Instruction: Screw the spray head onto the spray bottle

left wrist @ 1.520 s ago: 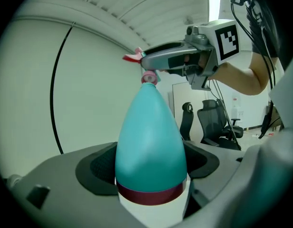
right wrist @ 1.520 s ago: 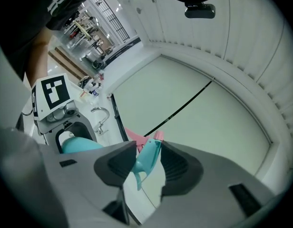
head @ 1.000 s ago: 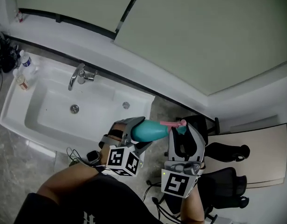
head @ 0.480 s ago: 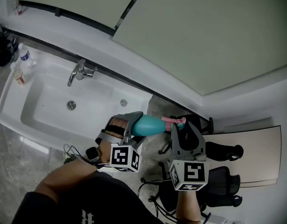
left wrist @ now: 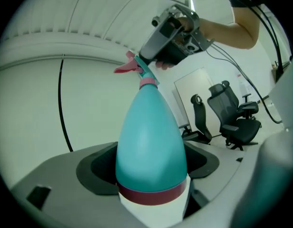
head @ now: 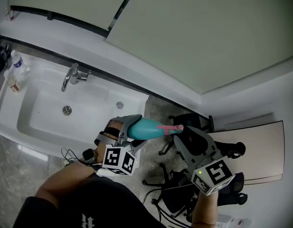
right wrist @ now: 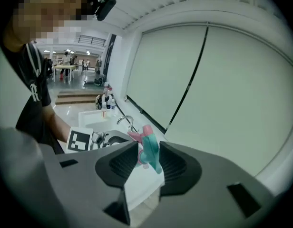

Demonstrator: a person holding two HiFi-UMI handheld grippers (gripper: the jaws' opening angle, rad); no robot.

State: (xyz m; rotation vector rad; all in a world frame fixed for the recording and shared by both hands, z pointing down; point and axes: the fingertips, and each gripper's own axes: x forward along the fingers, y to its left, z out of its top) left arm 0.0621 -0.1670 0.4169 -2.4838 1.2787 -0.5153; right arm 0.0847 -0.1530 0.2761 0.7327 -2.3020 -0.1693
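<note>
Head view: teal teardrop-shaped plastic spray bottle [head: 145, 128] is held level in the air, just off the right end of the white rectangular sink [head: 23, 123]. The left gripper [head: 136, 132] clamps its wide end. The pink-and-teal spray head [head: 171, 128] sits on the neck, pointing away from the sink. The right gripper [head: 180, 134] meets it from the side further from the sink.

Left gripper view: left gripper [left wrist: 151, 177] jaws are closed on the spray bottle [left wrist: 149, 137], around its dark pink band and white base. The spray head [left wrist: 137, 69] is at the far tip, with the right gripper [left wrist: 153, 61] on it.

Right gripper view: right gripper [right wrist: 147, 161] jaws are only partly open and pinch the spray head [right wrist: 149, 150], a pad on each side; they have just closed in on it. The sink [right wrist: 92, 119] and its chrome tap [right wrist: 126, 121] lie beyond the spray head. The left gripper's marker cube [right wrist: 80, 139] shows just this side of the sink.
</note>
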